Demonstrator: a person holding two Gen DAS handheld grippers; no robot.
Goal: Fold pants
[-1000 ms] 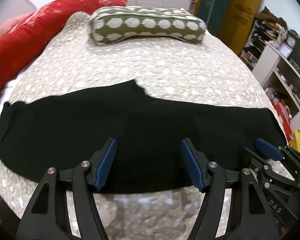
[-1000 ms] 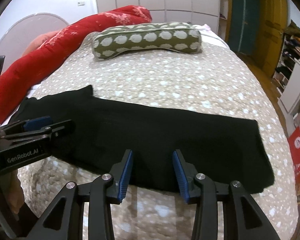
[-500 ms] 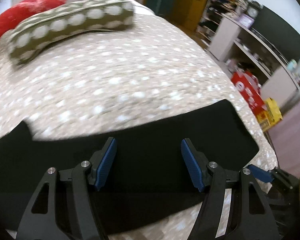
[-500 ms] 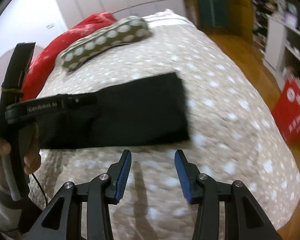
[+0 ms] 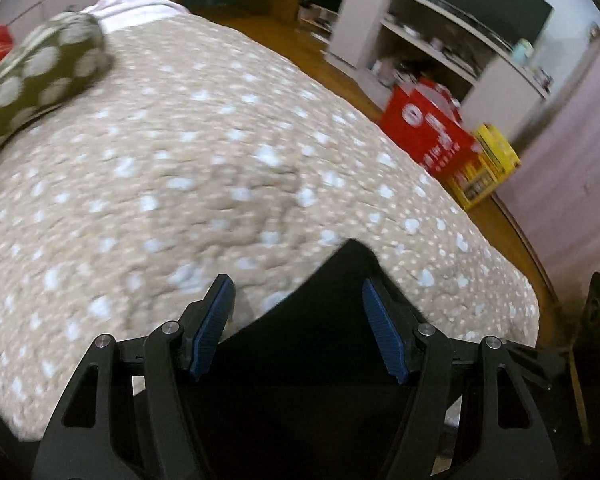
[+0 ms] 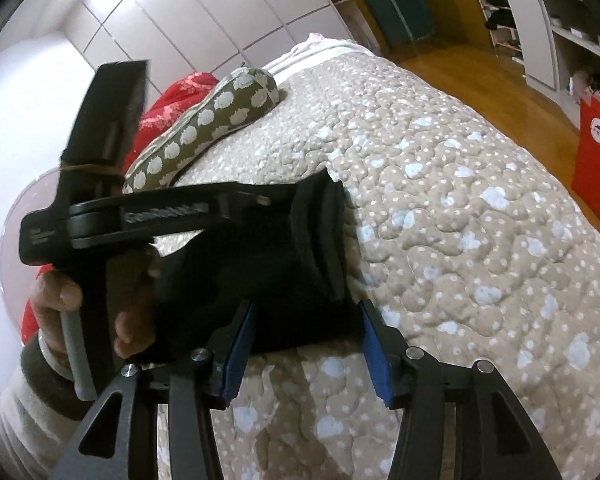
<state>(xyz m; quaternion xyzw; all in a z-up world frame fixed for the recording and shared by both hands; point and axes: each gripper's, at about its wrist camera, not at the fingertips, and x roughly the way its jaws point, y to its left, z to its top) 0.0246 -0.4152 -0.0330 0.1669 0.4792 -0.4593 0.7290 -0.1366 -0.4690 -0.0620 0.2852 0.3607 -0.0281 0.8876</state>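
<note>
I can read no text: print on the red box [image 5: 428, 128] far right of my left gripper [image 5: 300, 328] is blurred, its own label too.

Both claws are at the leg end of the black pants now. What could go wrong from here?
The hem shows stacked layers; the open right claw may pinch only the top one. The left claw, open over a corner of the pants, could also catch the quilted bedspread. The claws sit close and might collide.

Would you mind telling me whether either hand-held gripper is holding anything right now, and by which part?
Neither: the left hand-held gripper and right hand-held gripper are open over the black pants near their end.
</note>
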